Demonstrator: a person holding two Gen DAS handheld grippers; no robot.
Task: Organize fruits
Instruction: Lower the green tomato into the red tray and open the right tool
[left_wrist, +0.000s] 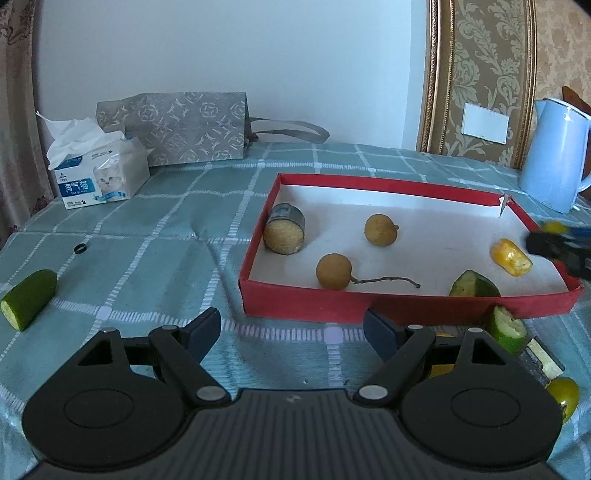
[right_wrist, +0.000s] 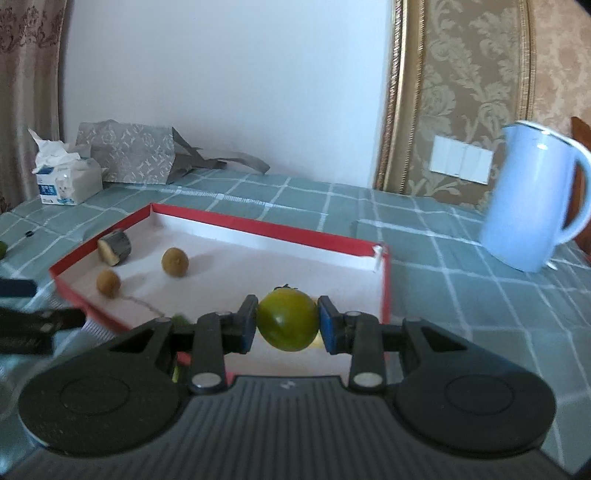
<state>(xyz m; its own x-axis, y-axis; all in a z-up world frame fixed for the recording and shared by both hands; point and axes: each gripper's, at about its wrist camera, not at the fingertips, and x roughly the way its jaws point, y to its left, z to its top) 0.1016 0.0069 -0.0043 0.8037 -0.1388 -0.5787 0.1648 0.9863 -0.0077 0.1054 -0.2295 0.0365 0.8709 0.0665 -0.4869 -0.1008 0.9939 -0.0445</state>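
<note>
The right claw (right_wrist: 287, 325) grips a green tomato (right_wrist: 287, 319) above the near edge of the red tray (right_wrist: 258, 230). The left claw (left_wrist: 291, 332) hangs wide and empty over the tabletop (left_wrist: 147, 266) just before the tray's near wall. Two longans (left_wrist: 333, 271) lie inside near the tray's left end.

Both tools: left tool (left_wrist: 291, 332) & right tool (right_wrist: 287, 325) matte black plastic, ribbed base, silver pivot screws, blue pads (right_wrist: 328, 326).
</note>
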